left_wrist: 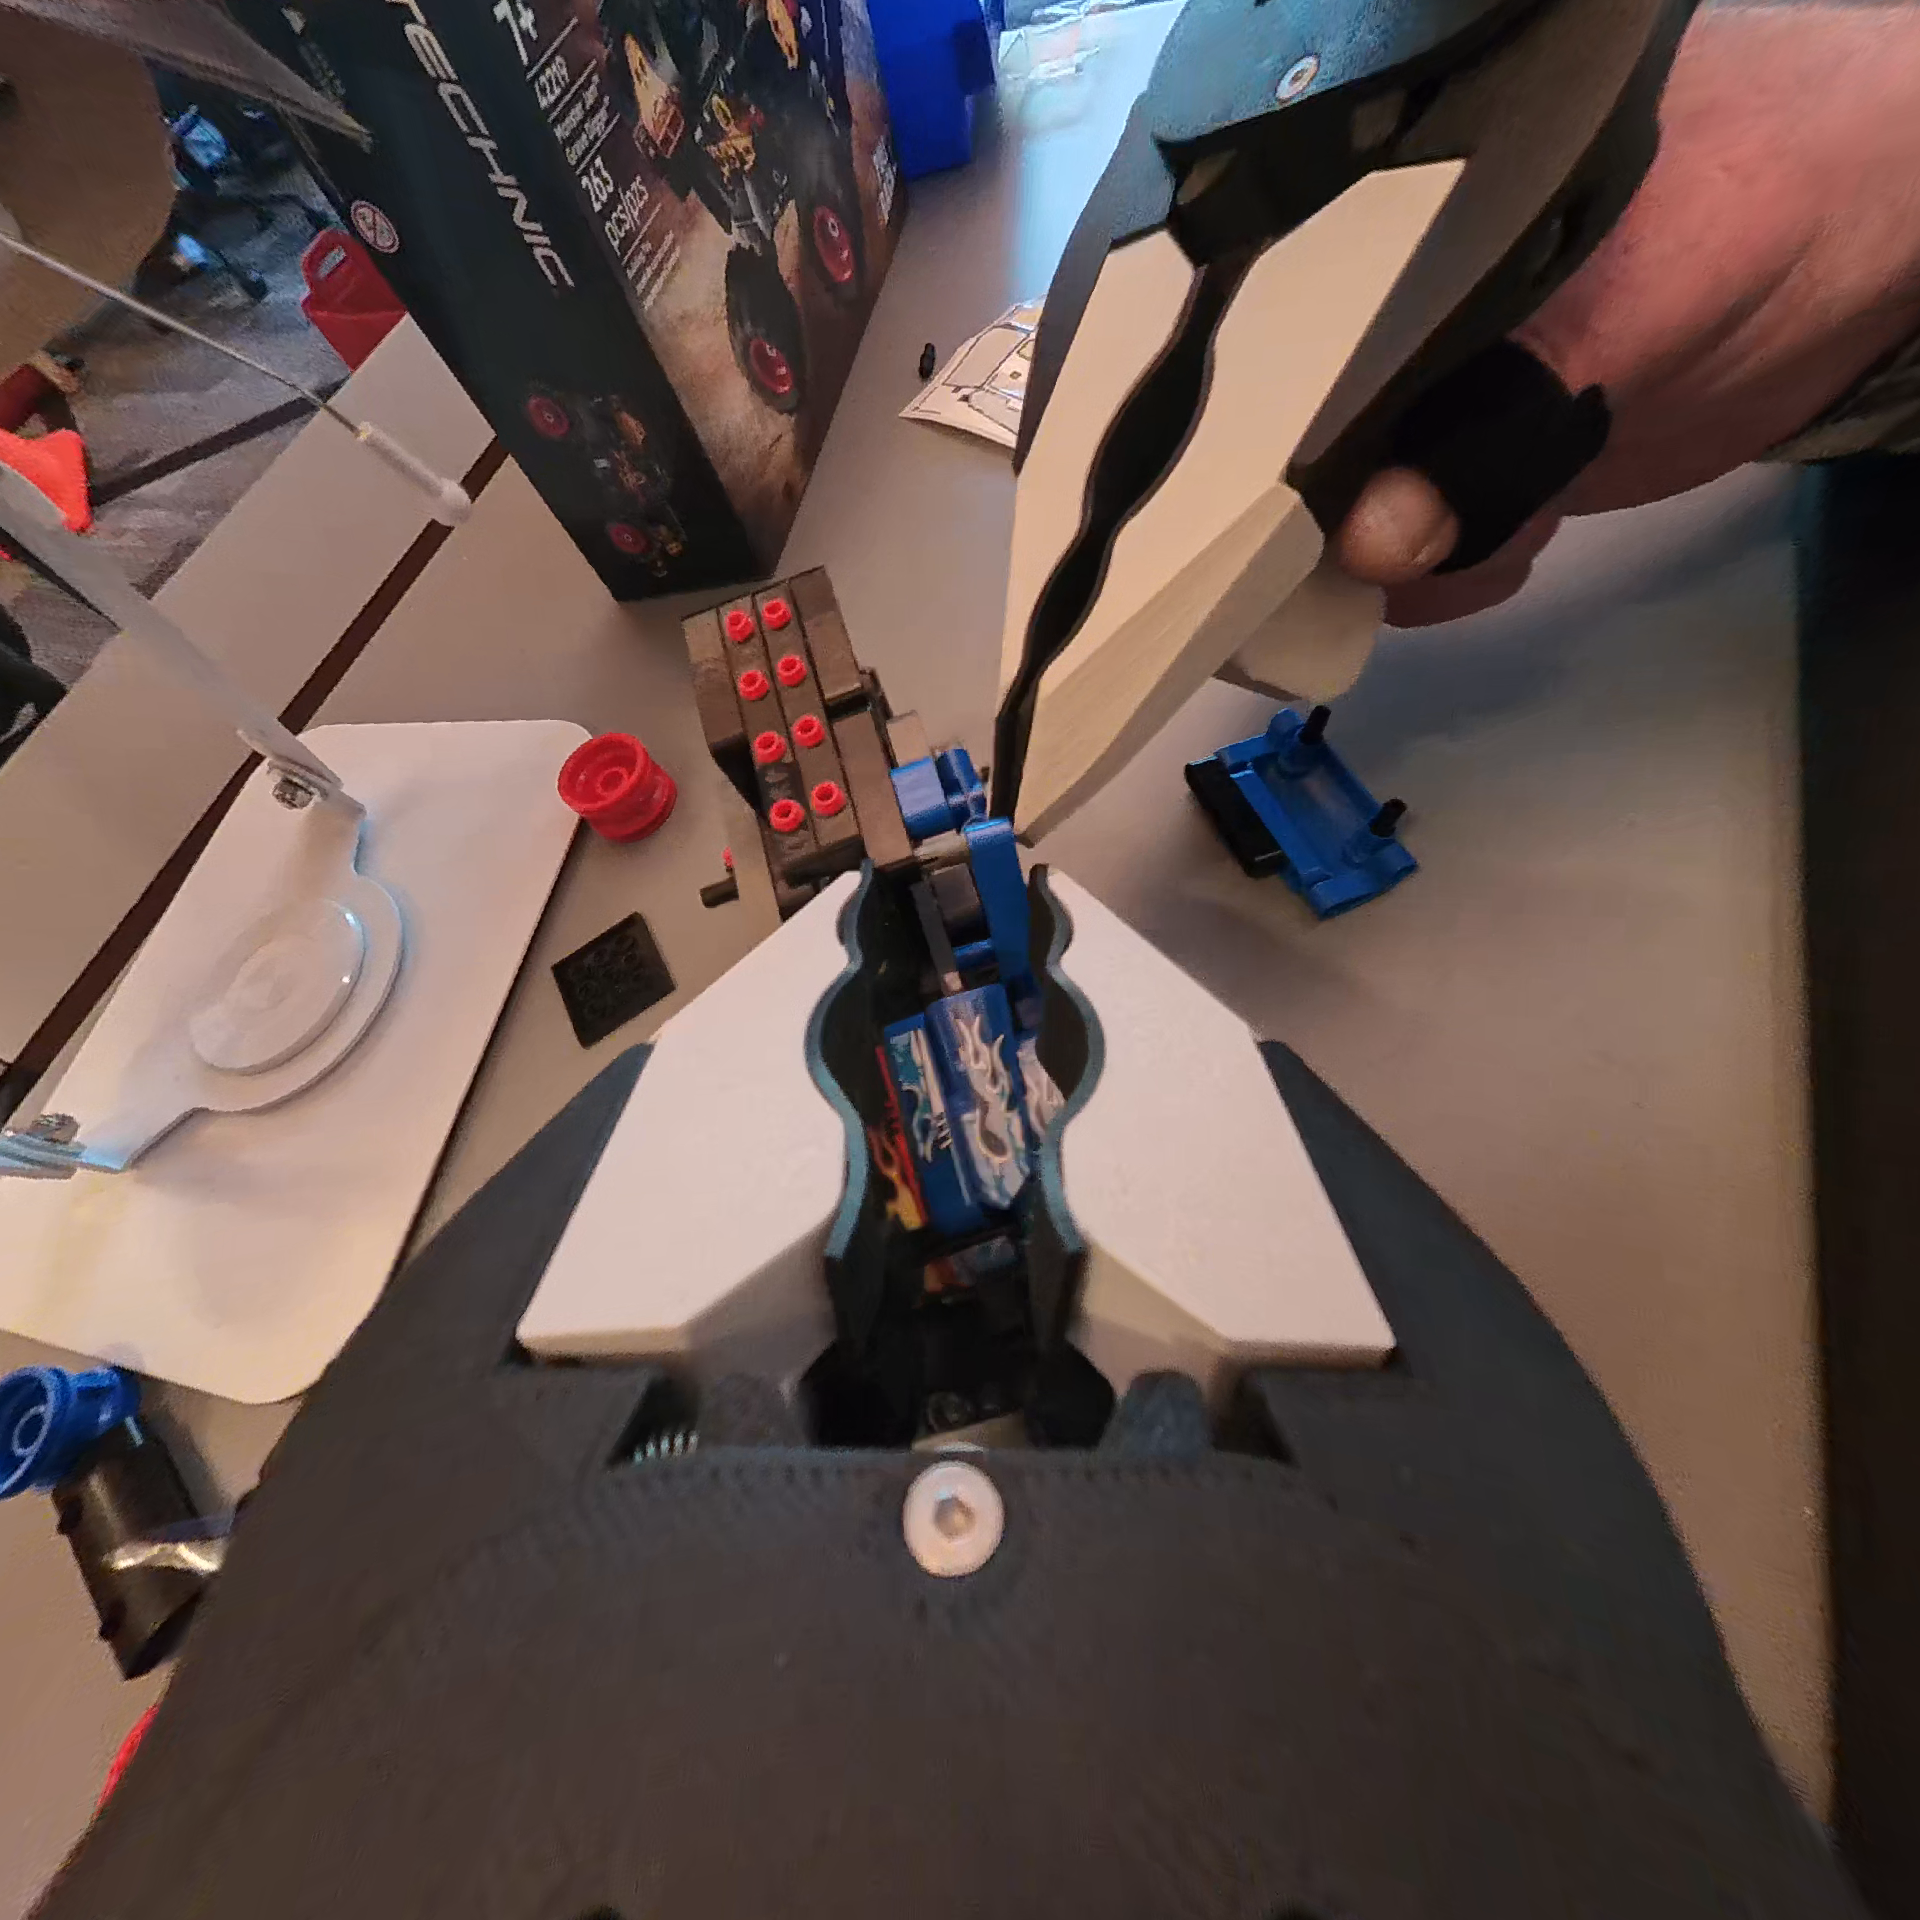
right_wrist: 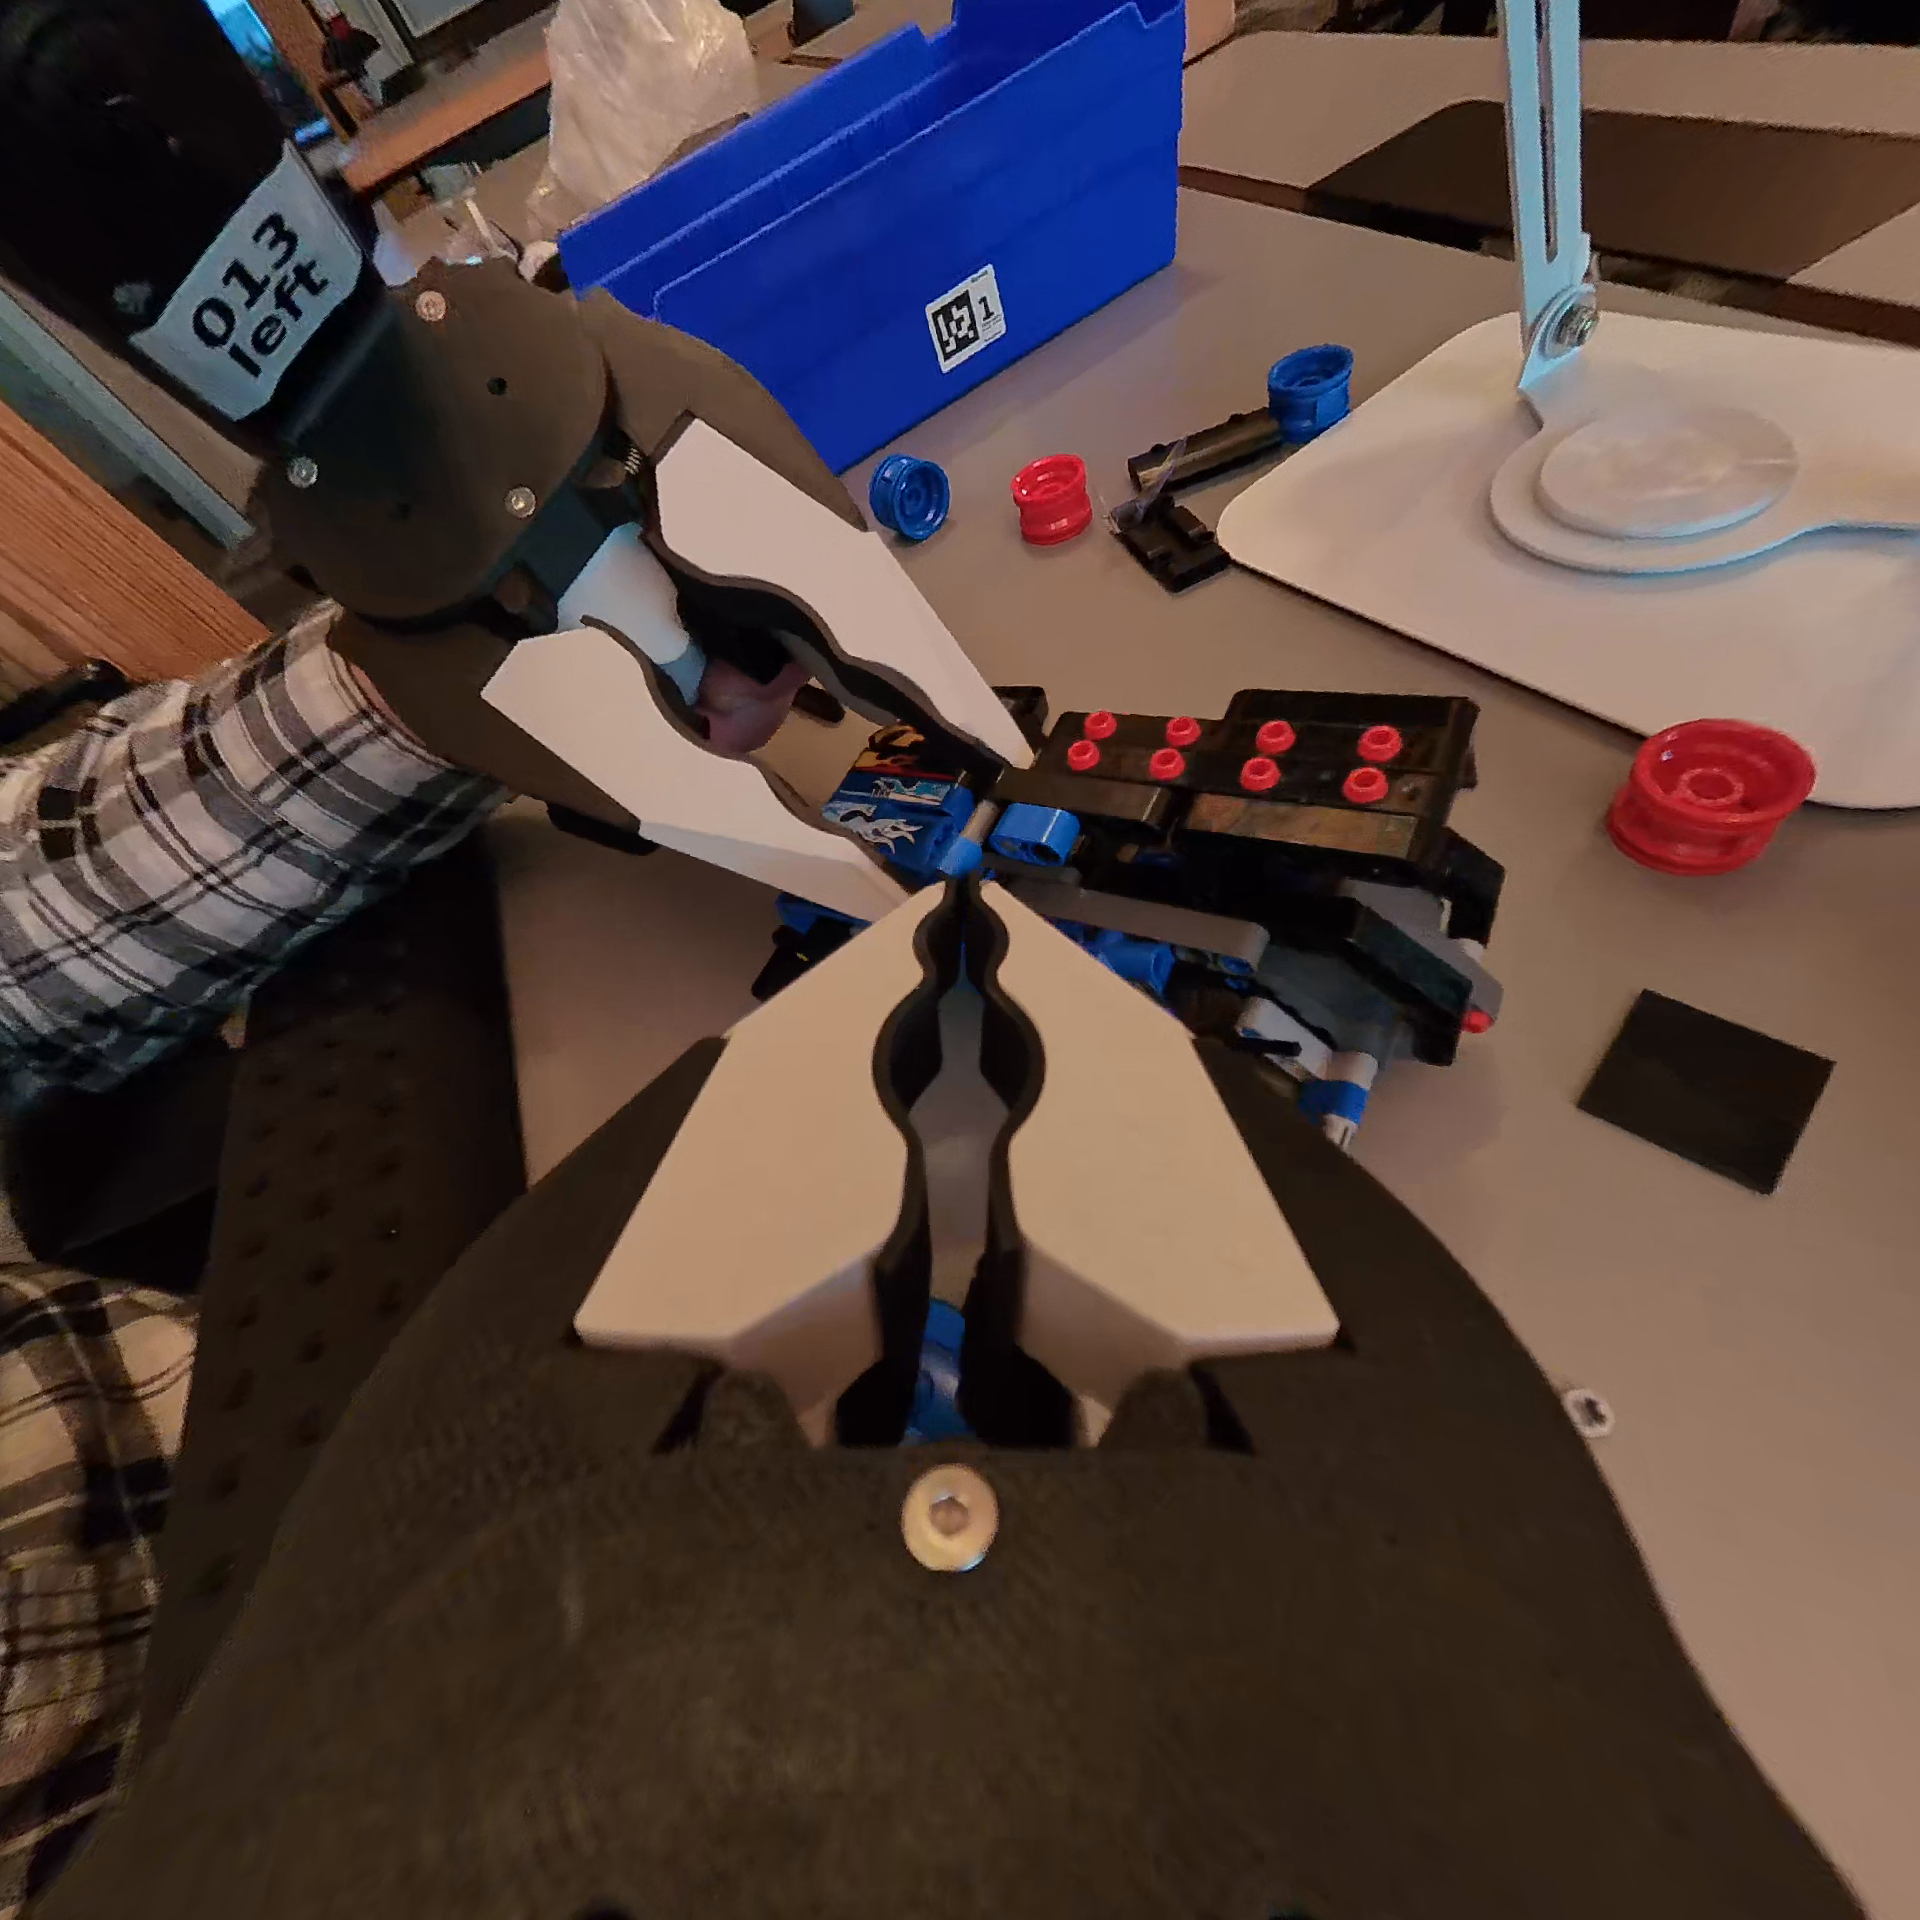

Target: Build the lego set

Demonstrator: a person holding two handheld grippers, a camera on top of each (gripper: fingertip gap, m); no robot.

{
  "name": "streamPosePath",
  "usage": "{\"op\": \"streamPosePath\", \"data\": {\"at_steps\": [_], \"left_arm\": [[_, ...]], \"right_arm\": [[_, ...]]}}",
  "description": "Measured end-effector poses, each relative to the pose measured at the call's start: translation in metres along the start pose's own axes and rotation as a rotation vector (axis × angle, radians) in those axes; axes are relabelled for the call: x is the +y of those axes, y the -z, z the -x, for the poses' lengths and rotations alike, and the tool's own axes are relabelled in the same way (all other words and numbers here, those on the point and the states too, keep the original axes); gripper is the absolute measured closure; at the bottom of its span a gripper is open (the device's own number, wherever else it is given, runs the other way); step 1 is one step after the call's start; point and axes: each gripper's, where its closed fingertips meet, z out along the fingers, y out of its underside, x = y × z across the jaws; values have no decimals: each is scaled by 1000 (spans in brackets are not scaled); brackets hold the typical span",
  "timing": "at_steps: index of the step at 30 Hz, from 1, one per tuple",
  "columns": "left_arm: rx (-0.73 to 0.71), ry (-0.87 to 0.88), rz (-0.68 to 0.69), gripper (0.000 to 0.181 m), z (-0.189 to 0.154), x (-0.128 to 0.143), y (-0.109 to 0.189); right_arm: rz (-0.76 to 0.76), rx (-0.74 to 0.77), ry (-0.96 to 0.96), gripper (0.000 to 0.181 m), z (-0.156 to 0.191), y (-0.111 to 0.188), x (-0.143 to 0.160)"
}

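Left wrist view has the left gripper (left_wrist: 951, 894) with its white wedge-shaped fingers (left_wrist: 727, 1122) pinching the blue end of the lego truck (left_wrist: 800, 748), a flame-printed panel caught between the wavy black pads. That model lies on the grey worktop (left_wrist: 1507, 1091), its black top carrying eight round red studs in two rows. From the right, the right gripper (left_wrist: 1013, 831) meets the same blue end; right wrist view shows its fingers (right_wrist: 821, 1143) drawn nearly together at the tips, and I cannot tell whether they grip a part. Counted in right wrist view: two red wheel hubs, one near the model (right_wrist: 1709, 795) and one farther back (right_wrist: 1051, 501); two blue hubs, one loose (right_wrist: 909, 497) and one on a black axle piece (right_wrist: 1309, 379); one flat black square plate (right_wrist: 1704, 1086); one blue plastic bin (right_wrist: 883, 208); one smooth white stand base (right_wrist: 1558, 582). Left wrist view adds one blue subassembly (left_wrist: 1304, 810) and one upright printed box (left_wrist: 644, 260).
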Motion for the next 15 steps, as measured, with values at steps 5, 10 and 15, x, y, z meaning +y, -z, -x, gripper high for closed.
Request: {"op": "streamPosePath", "data": {"at_steps": [5, 10, 15], "left_arm": [[-10, -18, 18, 157, 2, 1, -1], [10, -27, 30, 156, 3, 2, -1], [28, -14, 21, 154, 4, 2, -1]], "right_arm": [[2, -6, -29, 181, -1, -1, 1], [49, 159, 294, 180, -6, 9, -6], [95, 239, 561, 147, -12, 8, -18]]}}
